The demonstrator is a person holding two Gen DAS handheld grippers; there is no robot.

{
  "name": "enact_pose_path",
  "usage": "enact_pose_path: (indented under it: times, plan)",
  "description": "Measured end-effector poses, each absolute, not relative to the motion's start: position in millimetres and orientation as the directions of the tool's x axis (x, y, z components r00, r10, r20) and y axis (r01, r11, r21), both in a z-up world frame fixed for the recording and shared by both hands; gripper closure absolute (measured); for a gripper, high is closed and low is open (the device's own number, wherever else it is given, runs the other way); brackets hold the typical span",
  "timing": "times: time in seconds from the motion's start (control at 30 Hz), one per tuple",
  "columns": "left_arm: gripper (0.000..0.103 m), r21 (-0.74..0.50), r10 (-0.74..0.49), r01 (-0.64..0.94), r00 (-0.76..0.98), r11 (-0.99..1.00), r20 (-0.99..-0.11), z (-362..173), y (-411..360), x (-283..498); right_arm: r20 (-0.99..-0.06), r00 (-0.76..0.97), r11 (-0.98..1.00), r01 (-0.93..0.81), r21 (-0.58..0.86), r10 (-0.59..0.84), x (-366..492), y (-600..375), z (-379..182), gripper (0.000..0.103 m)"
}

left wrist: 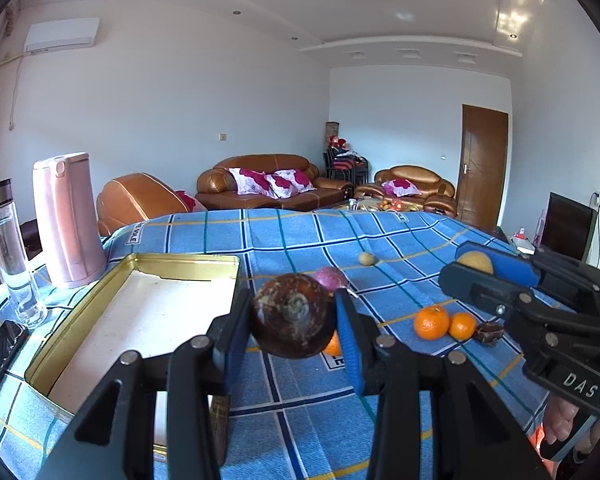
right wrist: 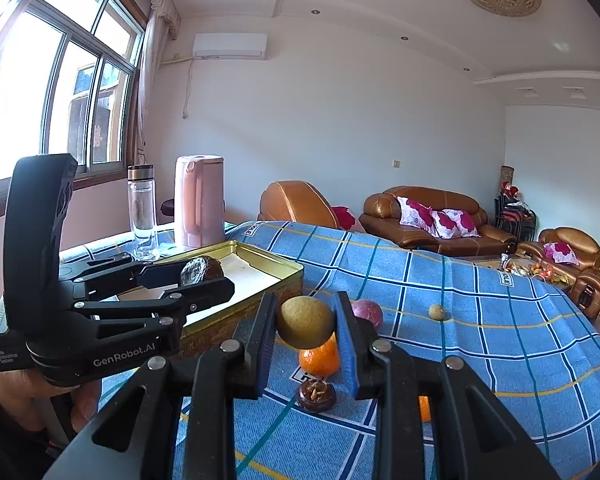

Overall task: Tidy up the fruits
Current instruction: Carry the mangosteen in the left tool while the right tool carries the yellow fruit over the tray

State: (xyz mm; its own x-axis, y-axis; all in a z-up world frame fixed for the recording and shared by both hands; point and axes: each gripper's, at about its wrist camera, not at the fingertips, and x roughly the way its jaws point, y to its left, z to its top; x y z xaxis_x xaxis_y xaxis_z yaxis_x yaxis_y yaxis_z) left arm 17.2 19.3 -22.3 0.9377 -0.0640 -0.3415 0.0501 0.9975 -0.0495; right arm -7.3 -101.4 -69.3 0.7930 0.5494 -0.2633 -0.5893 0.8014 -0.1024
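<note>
Over the blue checked worktop [left wrist: 300, 240], left hand-held gripper [left wrist: 292, 320] is clamping a dark brown round fruit [left wrist: 292, 316], right hand-held gripper [right wrist: 305, 328] is clamping a yellow-green round fruit [right wrist: 305, 322]; next, probably releasing both into the gold rectangular tin tray [left wrist: 100, 300].

We've got the left hand-held gripper [left wrist: 294, 320] clamped tight, the right hand-held gripper [right wrist: 305, 326] clamped too, both raised.
</note>
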Motion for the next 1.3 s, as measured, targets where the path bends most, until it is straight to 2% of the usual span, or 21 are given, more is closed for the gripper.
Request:
enact_pose_path:
  times: [0.7,1.3]
  plan:
    - [0.061,-0.043,-0.019,0.004,0.939,0.999,-0.343,-22,42,21,-0.251,0.774,0.769,-0.624,-0.141,0.582,-2,-73,-53,0.073]
    - [0.061,-0.046,0.061,-0.085,0.922,0.995,-0.383,-36,85,36,-0.303,0.715,0.712,-0.687,-0.141,0.63,17,-29,-53,0.073]
